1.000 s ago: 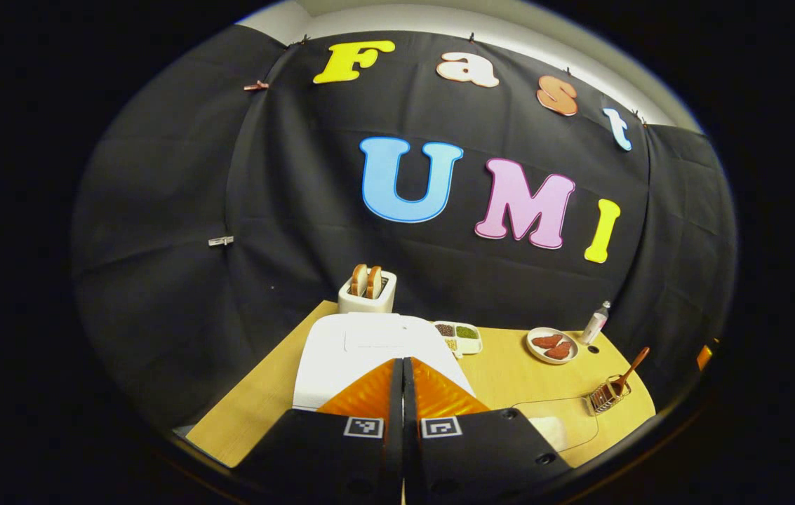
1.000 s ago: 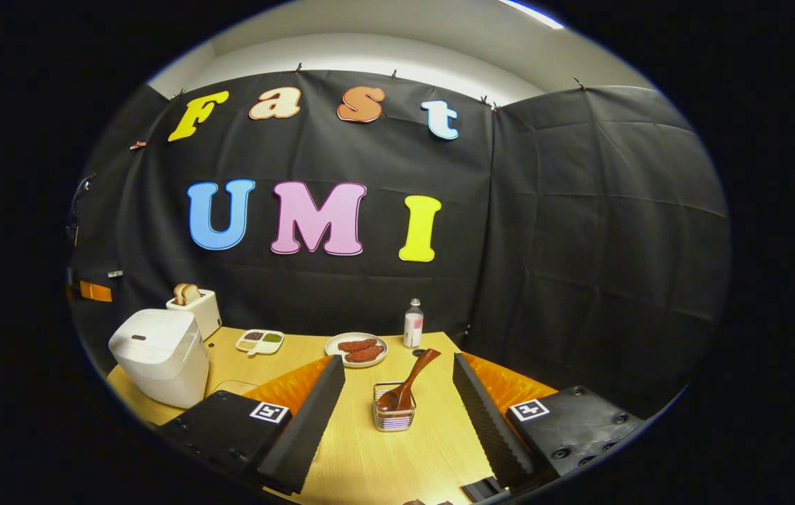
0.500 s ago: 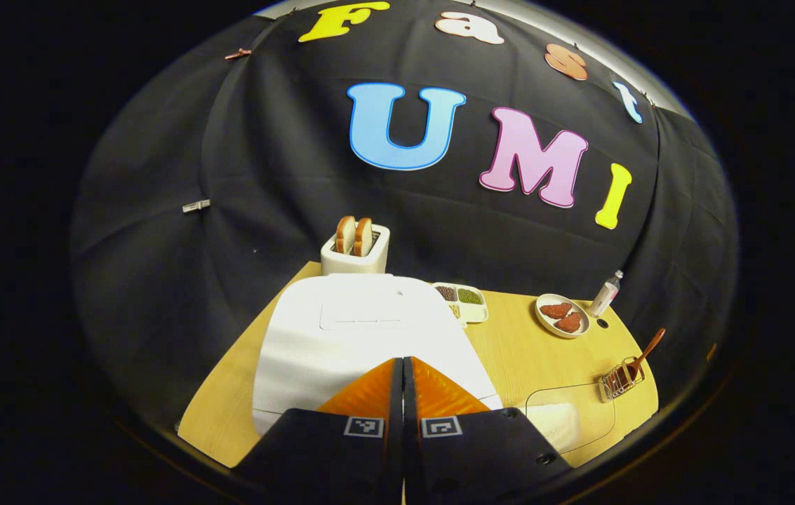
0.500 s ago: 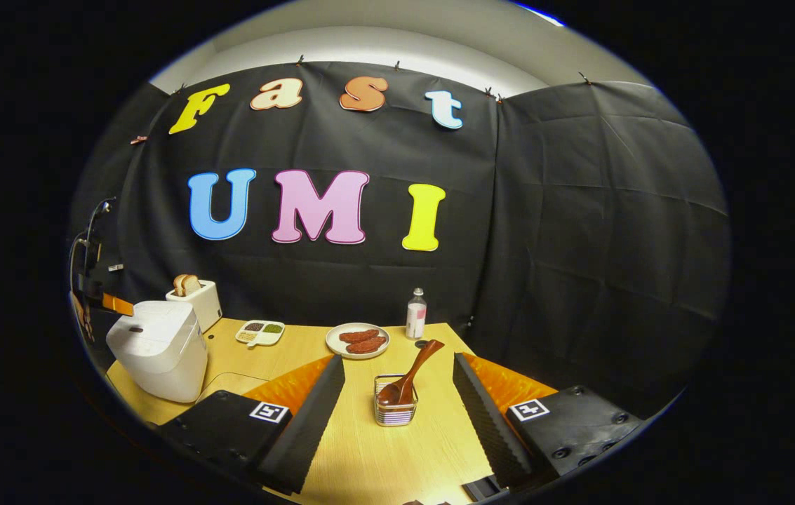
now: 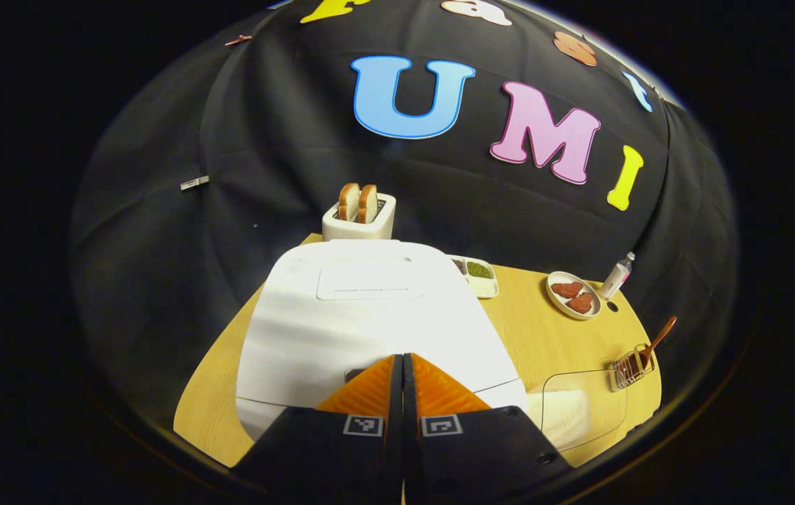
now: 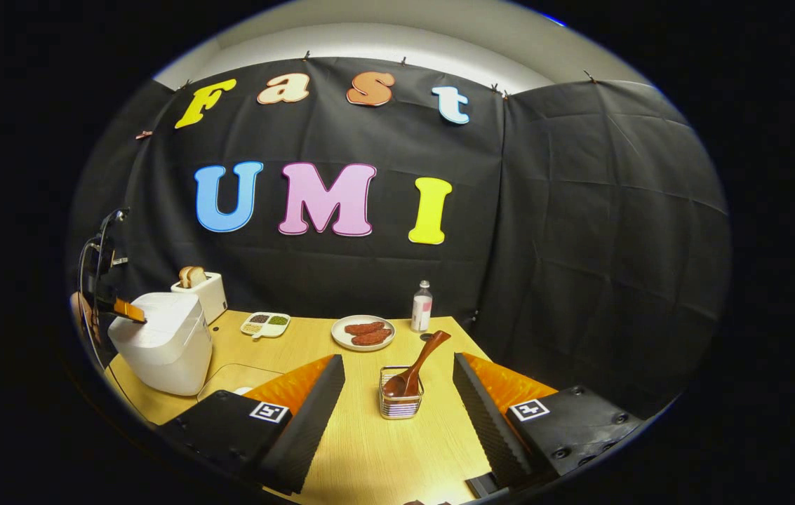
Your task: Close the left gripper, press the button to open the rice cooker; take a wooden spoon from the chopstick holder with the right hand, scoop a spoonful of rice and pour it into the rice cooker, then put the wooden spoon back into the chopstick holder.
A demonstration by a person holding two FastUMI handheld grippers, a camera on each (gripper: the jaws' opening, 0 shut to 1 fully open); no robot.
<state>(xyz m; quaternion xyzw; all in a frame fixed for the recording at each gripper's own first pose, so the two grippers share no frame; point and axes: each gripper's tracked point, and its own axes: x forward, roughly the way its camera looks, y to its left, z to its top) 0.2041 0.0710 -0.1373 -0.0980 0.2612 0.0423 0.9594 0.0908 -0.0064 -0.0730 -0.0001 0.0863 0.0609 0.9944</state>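
White plastic of the rice cooker (image 5: 369, 330) is lying directly under our left gripper (image 5: 403, 365), whose two fingers are pressed together with nothing between them, the joined tips pointing down at the front part of the lid. A small dark patch just beside the tips may be the button, but we cannot tell this for sure, and we cannot tell if the tips are touching the lid. In the right gripper view the same gripper is showing as a small shape at the cooker's top front edge (image 6: 127, 310). We judge that the pressing step is in hand, and that the left hand is the nearer one to the cooker. Our right gripper (image 6: 397, 393) is standing wide open and holding nothing. The chopstick holder (image 6: 401, 403) is sitting on the wooden table (image 6: 369, 456) straight ahead between the two fingers, a little beyond them. The wooden spoon (image 6: 417, 365) is standing in it bowl down, its handle leaning up and to the right, away from us.
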